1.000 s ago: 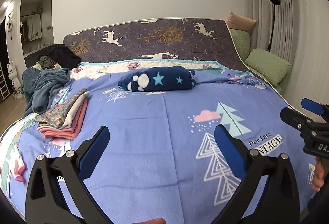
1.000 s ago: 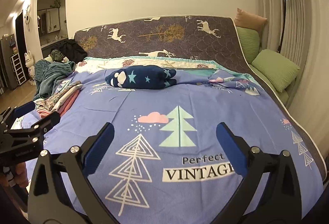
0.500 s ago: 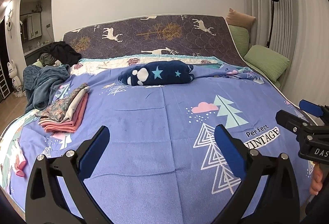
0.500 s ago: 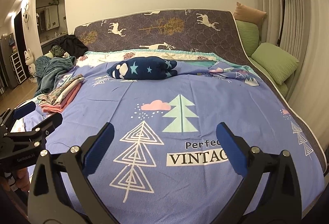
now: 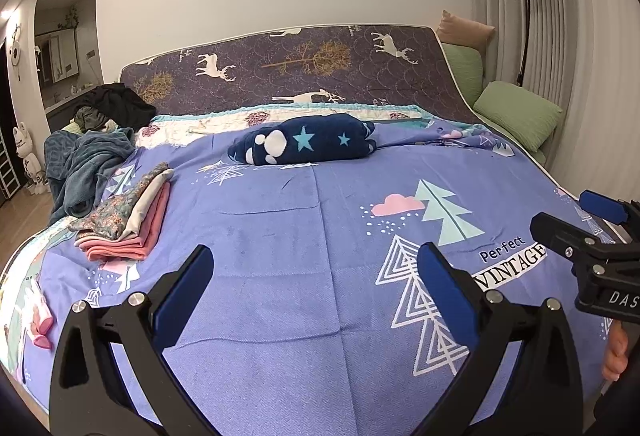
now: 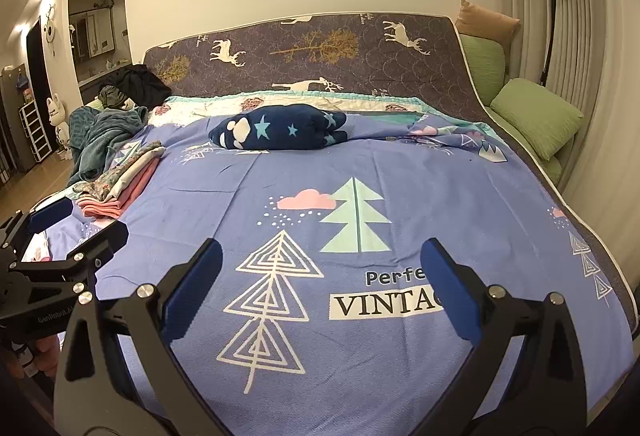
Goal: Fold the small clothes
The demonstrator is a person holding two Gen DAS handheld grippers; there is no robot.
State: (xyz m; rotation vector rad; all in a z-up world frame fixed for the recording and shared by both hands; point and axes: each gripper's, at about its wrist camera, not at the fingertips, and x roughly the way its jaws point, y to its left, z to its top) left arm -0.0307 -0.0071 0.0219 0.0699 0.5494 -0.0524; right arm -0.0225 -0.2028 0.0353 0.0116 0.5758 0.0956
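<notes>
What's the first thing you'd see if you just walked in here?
Probably the big purple bedspread with trees, a pink cloud and the word VINTAGE, which fills the middle of both views. Next, the dark blue starry blanket rolled up near the headboard, and the folded clothes stacked on the bed's left edge. Up close, the left claw and right claw are both open and empty.

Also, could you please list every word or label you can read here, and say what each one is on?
"Perfect VINTAGE": blue bedspread, printed at.
"DAS", cut off by the frame edge: right gripper body, seen from the left wrist.
"GenRobot.A", faint: left gripper body, seen from the right wrist.
Nothing else is legible.
</notes>
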